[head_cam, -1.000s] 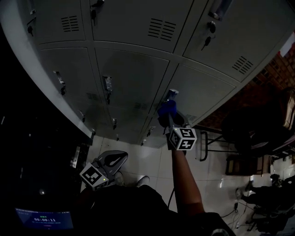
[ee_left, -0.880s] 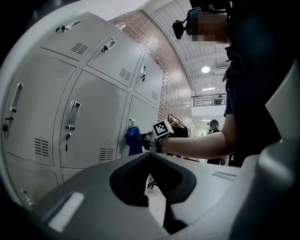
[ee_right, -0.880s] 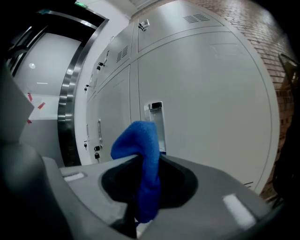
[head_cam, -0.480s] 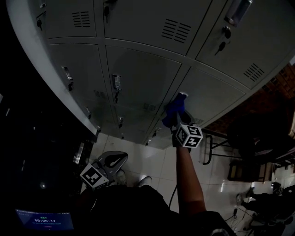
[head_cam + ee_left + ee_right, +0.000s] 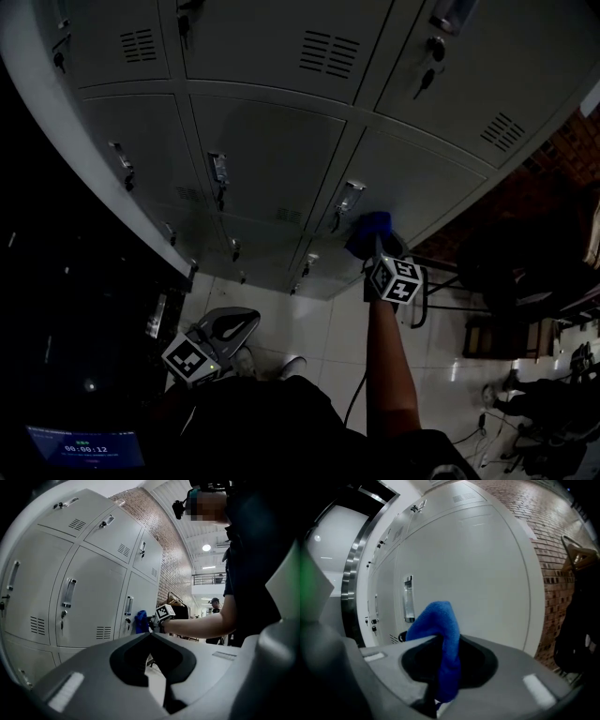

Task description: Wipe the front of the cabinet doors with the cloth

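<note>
Grey metal cabinet doors (image 5: 272, 150) fill the upper part of the head view. My right gripper (image 5: 375, 246) is shut on a blue cloth (image 5: 369, 231), which is pressed to a door in the right column, just right of its handle (image 5: 349, 197). In the right gripper view the cloth (image 5: 441, 634) stands up from the closed jaws in front of the pale door (image 5: 487, 569). My left gripper (image 5: 228, 326) hangs low by my body, shut and empty. In the left gripper view (image 5: 151, 634) the cloth (image 5: 141, 621) shows far off against the doors.
A dark recess lies left of the cabinets, with a small lit screen (image 5: 84, 448) at the bottom left. Pale tiled floor (image 5: 314, 323) is below. Dark chairs and frames (image 5: 516, 272) stand at the right by a brick wall (image 5: 562, 559). A person (image 5: 214, 603) stands far back.
My right gripper has carried the cloth right and slightly down across the door, uncovering the handle it was over. The left gripper has stayed put.
</note>
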{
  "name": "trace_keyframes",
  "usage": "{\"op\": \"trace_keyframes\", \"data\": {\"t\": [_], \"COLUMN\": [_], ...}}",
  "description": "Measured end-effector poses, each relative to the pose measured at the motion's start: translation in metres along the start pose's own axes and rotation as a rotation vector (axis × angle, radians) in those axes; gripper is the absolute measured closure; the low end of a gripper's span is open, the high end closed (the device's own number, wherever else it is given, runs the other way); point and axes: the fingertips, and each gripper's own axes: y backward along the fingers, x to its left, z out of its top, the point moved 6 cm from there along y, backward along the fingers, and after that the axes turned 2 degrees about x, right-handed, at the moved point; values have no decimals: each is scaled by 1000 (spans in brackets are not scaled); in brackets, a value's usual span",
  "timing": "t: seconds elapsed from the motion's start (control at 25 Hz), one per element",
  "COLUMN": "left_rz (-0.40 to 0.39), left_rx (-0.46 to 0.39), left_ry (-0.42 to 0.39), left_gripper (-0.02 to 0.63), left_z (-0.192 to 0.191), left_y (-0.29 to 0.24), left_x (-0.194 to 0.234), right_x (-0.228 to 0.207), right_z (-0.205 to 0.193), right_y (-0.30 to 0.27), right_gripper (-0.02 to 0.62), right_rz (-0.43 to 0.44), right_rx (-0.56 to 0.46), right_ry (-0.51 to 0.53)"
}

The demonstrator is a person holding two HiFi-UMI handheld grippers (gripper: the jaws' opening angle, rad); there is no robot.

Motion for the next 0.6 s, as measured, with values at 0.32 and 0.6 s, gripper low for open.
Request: {"op": "trace_keyframes", "data": {"t": [0.32,0.6], "left_rz": [-44,-77], "left_rx": [11,20], "left_ry": [-18,-17], "left_gripper": [606,606], "left_z": [-5,-5], "left_y": [-23,-36], "left_x": [-3,-8], "right_x": [-64,-109], "right_z": [-4,-8], "right_y": [25,44], "right_gripper": [528,528], "right_rz": [-131,-230], "right_rx": [16,9], "right_ry": [-6,-43]}}
